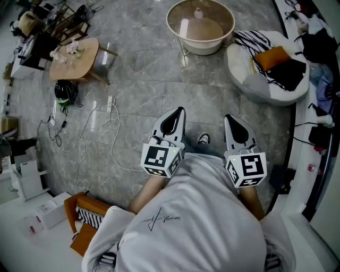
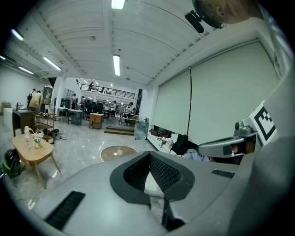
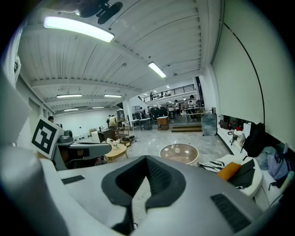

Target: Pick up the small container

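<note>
Fingers of left gripper together, nothing between. Right gripper likewise closed, empty. Small container sits on round glass table, well ahead of both.

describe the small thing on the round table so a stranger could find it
On the grey stone floor, next to the white beanbag, stands a round glass-topped table. The small container sits near the top's middle. It is pale and the only thing on that table, unlike the wooden table, which bears a cluster.
</note>
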Tool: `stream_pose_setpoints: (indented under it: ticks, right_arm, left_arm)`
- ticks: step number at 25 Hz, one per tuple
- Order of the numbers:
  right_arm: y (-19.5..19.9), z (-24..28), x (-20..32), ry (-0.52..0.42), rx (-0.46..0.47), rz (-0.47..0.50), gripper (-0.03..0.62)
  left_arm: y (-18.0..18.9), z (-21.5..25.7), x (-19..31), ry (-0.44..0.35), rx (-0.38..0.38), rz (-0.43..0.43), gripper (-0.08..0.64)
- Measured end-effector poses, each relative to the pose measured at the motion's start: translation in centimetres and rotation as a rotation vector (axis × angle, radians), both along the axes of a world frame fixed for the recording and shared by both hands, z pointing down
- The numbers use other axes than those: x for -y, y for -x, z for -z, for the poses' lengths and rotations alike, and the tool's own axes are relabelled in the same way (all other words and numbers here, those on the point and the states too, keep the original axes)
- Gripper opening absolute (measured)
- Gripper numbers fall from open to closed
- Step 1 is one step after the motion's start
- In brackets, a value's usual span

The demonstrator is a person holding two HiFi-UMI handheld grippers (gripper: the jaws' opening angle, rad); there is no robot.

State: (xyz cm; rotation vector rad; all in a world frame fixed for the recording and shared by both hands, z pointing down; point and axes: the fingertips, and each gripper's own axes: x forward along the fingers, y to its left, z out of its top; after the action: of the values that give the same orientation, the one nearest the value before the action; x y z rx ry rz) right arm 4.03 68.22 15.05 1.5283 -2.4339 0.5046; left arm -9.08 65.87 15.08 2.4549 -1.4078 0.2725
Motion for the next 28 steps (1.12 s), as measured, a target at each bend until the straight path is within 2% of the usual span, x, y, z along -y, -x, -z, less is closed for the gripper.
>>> stream_pose_setpoints:
  ticks: [4,13,28]
  right_arm:
    - [-1.5,-0.5,0.1,0.0,-0.001,-0.005,0.015]
    - [-3.0,-0.7,1.7,0.018,0.034,-0.02,0.015]
    - [-0.4,0.1,7.3,0.032,0.014,0.03,0.015]
  left_arm:
    - [-2.2,0.5,0.3,-0.034,-0.013,-0.029,0.017]
    - [-3.3,0.4,1.3,-0.004,0.001,-0.019,0.017]
    - [-2.3,1.8,7.6,-0.016,-0.058,-0.017,0.017]
